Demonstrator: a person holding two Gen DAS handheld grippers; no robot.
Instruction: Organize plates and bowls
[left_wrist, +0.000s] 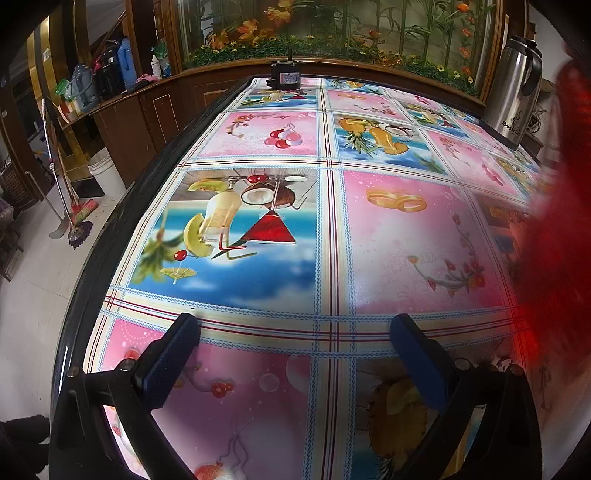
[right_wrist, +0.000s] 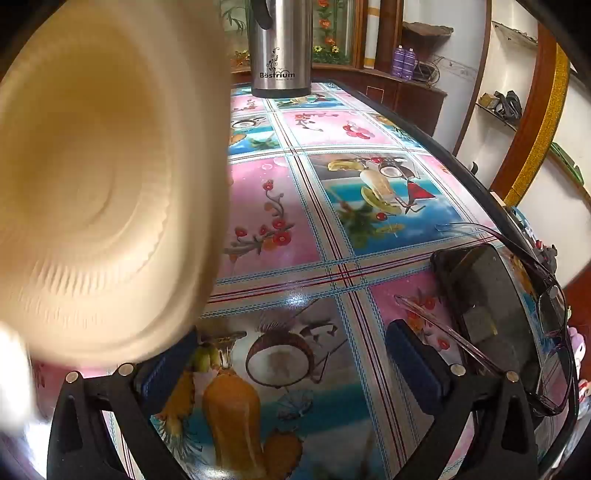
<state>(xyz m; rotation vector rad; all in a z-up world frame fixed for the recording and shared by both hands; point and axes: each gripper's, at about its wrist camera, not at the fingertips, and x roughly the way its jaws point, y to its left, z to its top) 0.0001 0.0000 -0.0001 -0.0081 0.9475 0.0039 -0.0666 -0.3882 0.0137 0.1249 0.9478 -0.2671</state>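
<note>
Blurred bowl (right_wrist: 99, 177), perhaps airborne, crowds open right gripper (right_wrist: 291, 354).

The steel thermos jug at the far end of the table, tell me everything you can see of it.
The thermos jug is brushed steel with a black base band, a black handle, and a printed flourish over the name Bostrium. It stands upright on the patterned tablecloth at the table's far end. Nothing else touches it.
</note>
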